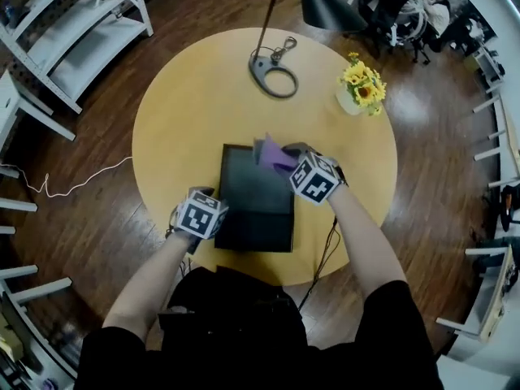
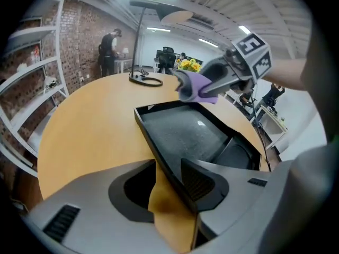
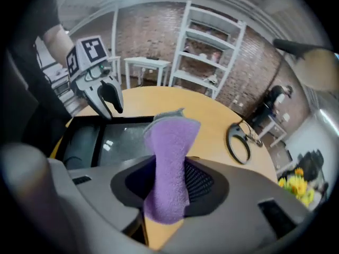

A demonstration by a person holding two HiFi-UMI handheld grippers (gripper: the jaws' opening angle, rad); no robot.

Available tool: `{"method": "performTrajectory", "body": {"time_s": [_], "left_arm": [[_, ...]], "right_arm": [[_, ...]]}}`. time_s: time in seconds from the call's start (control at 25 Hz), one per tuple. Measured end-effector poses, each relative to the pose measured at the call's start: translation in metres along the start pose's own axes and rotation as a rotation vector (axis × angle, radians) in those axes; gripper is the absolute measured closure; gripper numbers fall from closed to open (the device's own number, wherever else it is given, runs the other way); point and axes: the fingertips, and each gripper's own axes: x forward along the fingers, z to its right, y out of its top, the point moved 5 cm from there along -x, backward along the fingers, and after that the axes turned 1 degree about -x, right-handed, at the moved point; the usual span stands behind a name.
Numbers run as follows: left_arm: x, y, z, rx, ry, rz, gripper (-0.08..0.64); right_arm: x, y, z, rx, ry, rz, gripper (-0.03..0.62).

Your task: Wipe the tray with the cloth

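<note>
Right claw (image 3: pixel 169 184) clenched on purple cloth (image 3: pixel 170 152), held over far-right corner of tray (image 1: pixel 253 210). Cloth looks clear of tray floor.

Tray long axis runs near-to-far from person, so wiping stroke likely goes from cloth toward near end.

Left claw (image 2: pixel 167 187) released, straddling tray's near-left wall: one jaw inside, one outside, no squeeze. Tray may slide unless steadied.

Tray floor bare. Lamp base (image 1: pixel 274 75) and flowers (image 1: pixel 361 84) beyond tray's far end, well apart. Bench (image 1: pixel 183 112) rim near tray's near end.
</note>
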Motion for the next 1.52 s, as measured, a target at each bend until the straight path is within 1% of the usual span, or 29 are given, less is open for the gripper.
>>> {"method": "performTrajectory", "body": {"time_s": [0.08,0.16,0.32,0.44,0.52,0.6,0.64,0.72,0.84,0.92,1.0,1.08,1.16,1.24,1.28,1.32,1.4,1.48,1.52], "left_arm": [[0.001,-0.007,0.007,-0.016,-0.006,-0.025,0.414],[-0.001,-0.012,0.012,-0.026,-0.004,-0.036,0.414],[-0.007,-0.018,0.016,-0.011,0.006,-0.047,0.413],[-0.01,-0.018,0.013,-0.041,0.019,-0.042,0.413],[-0.011,-0.02,0.012,-0.072,0.02,-0.044,0.416],[-0.01,-0.022,0.013,-0.099,0.017,-0.046,0.419],[-0.01,-0.025,0.013,-0.115,0.017,-0.047,0.421],[-0.01,-0.028,0.013,-0.138,0.019,-0.051,0.426],[-0.013,-0.03,0.011,-0.136,0.03,-0.061,0.422],[-0.012,-0.031,0.01,-0.135,0.031,-0.061,0.422],[-0.011,-0.031,0.006,-0.16,0.022,-0.055,0.422],[-0.012,-0.03,0.001,-0.217,0.009,-0.037,0.417],[-0.012,-0.029,0.0,-0.279,-0.008,-0.008,0.417],[-0.008,-0.028,0.001,-0.302,-0.025,0.003,0.417],[-0.006,-0.026,0.001,-0.288,-0.027,0.001,0.417],[-0.004,-0.023,0.001,-0.258,-0.023,-0.004,0.416],[-0.001,-0.015,0.0,-0.181,-0.002,-0.01,0.408],[-0.003,-0.007,-0.004,-0.128,0.021,-0.002,0.405],[-0.007,-0.001,-0.007,-0.119,0.036,0.014,0.405]], "right_arm": [[0.019,0.03,0.006,-0.174,0.03,-0.03,0.439],[0.037,0.055,0.007,-0.277,0.074,-0.034,0.439],[0.068,0.091,-0.002,-0.366,0.167,-0.026,0.436],[0.09,0.107,-0.008,-0.377,0.204,-0.072,0.416],[0.102,0.108,-0.01,-0.346,0.198,-0.095,0.414],[0.107,0.102,-0.011,-0.302,0.203,-0.069,0.416],[0.109,0.096,-0.011,-0.279,0.217,-0.054,0.416],[0.112,0.077,-0.007,-0.243,0.233,-0.058,0.419],[0.107,0.048,0.0,-0.2,0.23,-0.085,0.419],[0.096,0.031,0.007,-0.184,0.206,-0.1,0.419],[0.084,0.011,0.018,-0.166,0.164,-0.118,0.419],[0.078,-0.01,0.026,-0.104,0.137,-0.116,0.419],[0.075,-0.03,0.029,-0.01,0.126,-0.104,0.419],[0.071,-0.044,0.029,0.062,0.107,-0.099,0.426],[0.069,-0.048,0.028,0.087,0.092,-0.101,0.431],[0.066,-0.051,0.027,0.109,0.078,-0.104,0.436],[0.059,-0.049,0.022,0.156,0.064,-0.096,0.439],[0.051,-0.052,0.021,0.237,0.043,-0.103,0.44],[0.048,-0.057,0.023,0.29,0.02,-0.121,0.44]]}}
